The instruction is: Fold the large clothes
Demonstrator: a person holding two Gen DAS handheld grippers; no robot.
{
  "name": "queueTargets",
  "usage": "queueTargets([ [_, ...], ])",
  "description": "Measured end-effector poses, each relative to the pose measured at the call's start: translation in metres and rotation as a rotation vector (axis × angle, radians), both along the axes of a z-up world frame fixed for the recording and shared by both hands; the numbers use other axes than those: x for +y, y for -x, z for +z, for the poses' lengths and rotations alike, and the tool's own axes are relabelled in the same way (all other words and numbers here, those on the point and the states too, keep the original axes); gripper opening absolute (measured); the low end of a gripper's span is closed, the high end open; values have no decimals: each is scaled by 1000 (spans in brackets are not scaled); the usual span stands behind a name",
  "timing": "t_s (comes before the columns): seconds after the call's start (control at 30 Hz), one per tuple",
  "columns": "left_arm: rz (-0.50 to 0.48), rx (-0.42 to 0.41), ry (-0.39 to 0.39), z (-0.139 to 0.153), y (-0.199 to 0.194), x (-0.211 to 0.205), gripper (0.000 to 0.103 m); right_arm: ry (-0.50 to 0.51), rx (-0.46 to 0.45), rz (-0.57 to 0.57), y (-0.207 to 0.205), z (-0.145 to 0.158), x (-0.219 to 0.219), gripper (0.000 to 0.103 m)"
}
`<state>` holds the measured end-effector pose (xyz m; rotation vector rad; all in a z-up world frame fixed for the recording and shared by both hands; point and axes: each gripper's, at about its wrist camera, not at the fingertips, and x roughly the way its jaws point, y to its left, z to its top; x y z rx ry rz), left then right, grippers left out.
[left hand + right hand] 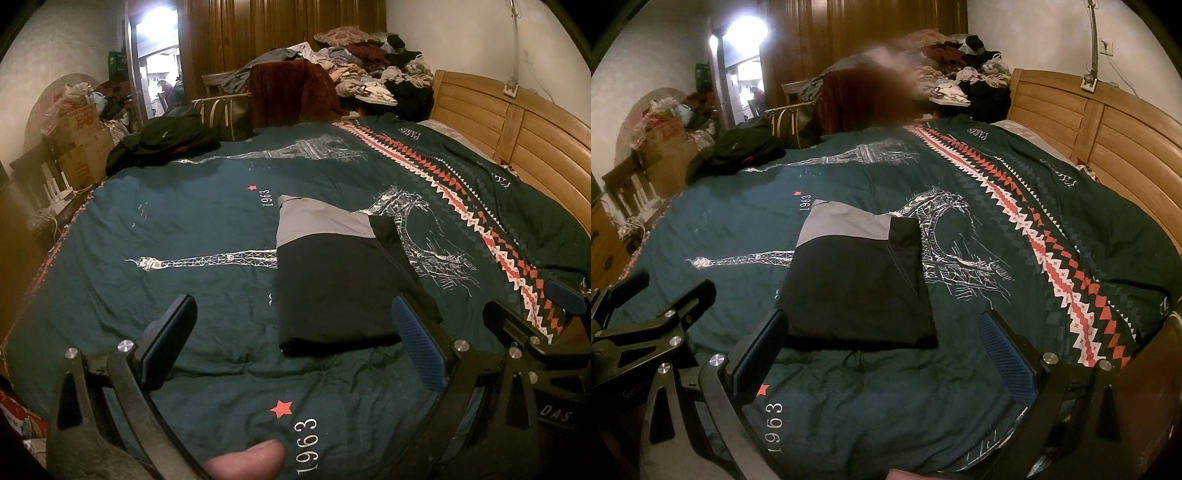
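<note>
Both fingers, on your left gripper (295,339) and your right gripper (886,350), are wide open and hold nothing. Your black and grey jacket (332,280) lies folded small in the middle of the bed (184,229). It looks done; the clothes pile (369,66) at the top waits.

Black-framed left gripper (291,341) and right gripper (882,354), blue textured pads, silver screws, bare thumb (245,459)

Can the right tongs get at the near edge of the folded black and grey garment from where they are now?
Probably yes. The right tongs are open and empty, with the folded garment lying flat on the bedspread just ahead of them. Its near edge sits between the fingers' line, with nothing on top or in front.
</note>
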<state>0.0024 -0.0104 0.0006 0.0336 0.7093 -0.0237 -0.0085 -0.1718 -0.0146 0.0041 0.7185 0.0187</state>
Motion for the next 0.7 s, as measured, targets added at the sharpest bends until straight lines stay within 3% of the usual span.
queueTargets([
  [0.7, -3, -12, -10, -1, 1, 0, 103, 1, 3, 5, -2, 2, 0, 103],
])
